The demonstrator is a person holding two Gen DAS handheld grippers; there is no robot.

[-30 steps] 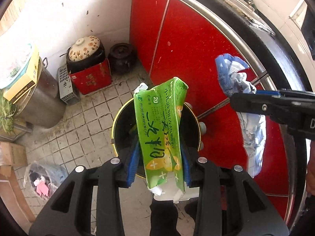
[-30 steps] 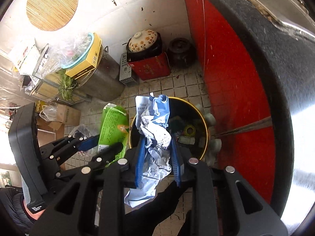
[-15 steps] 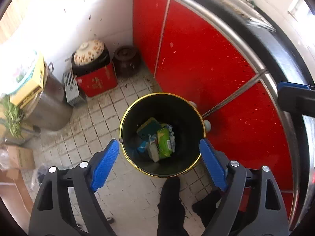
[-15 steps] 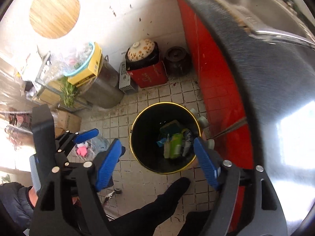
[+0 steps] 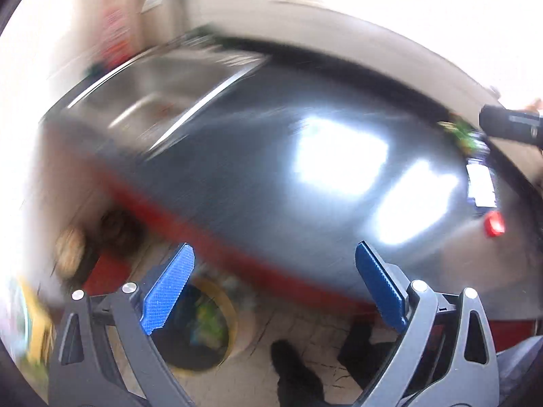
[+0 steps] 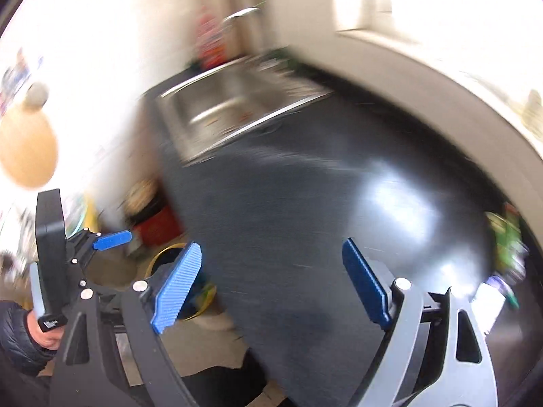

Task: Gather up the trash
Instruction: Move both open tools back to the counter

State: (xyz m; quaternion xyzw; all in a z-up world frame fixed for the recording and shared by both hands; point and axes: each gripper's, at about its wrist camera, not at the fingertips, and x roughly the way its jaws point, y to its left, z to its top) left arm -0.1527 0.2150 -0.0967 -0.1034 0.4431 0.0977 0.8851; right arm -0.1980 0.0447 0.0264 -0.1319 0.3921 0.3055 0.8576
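Both views heavily motion-blurred. Left gripper spread wide and opening further, nothing between the blue pads. Right gripper likewise wide, opening, empty. Landmark: dark countertop. Steel sink set into its far left end, faucet above that. Bin with yellow rim down on the tiled floor, below the counter's red front edge, partly behind the left gripper's left finger; greenish trash blurred inside the bin. More trash on the counter's right end: green wrapper, white packet and small red item near it, details too smeared to identify. Left of the counter, on the floor: red box with a pot on top. Hand on the left gripper's handle at the right-wrist view's lower left.
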